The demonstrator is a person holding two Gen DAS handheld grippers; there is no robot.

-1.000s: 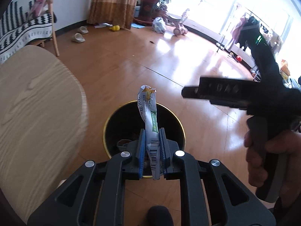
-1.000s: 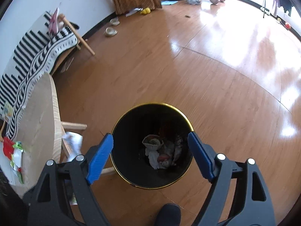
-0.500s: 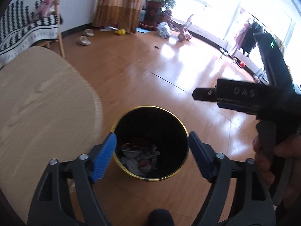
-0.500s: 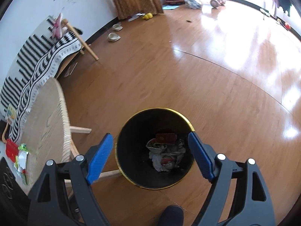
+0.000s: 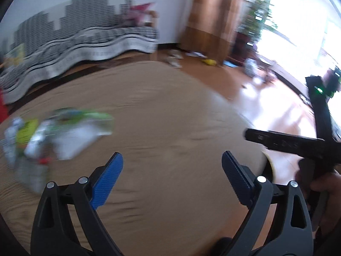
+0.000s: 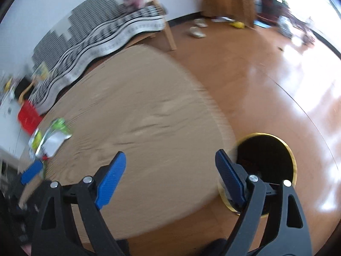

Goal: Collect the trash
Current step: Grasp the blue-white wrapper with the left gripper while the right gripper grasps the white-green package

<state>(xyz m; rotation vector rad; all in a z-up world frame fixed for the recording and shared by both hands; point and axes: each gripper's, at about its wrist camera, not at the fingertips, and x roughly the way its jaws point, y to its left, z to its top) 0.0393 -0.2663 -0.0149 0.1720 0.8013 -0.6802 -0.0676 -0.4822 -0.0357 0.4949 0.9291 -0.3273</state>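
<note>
The left gripper (image 5: 172, 166) hangs over the round table (image 5: 170, 111) with its jaws spread wide and nothing between them; they have just been opening, and no wrapper is in them now. The right gripper (image 6: 170, 166) is also spread and empty, its right jaw standing in front of the bin (image 6: 268, 149), which sits on the floor (image 6: 277, 74) just past the table's edge. The trash still to collect is a blurred heap of wrappers (image 5: 53, 134) on the table, ahead and well to the left of the left gripper's left jaw; in the right wrist view the same wrappers (image 6: 51, 136) lie far to the left of the right gripper's left jaw, near the table's far rim. Both views are smeared, so I judge the hands are travelling fast, and that is the main risk: a quick approach could overshoot the heap and shove light wrappers off the nearby rim onto the floor. The pieces overlap, so a pinch may take only one edge and drag or scatter the rest. Thin foil lying flat may also slip under the pads unless a raised fold is caught. The two grippers are close together and could knock each other.
</note>
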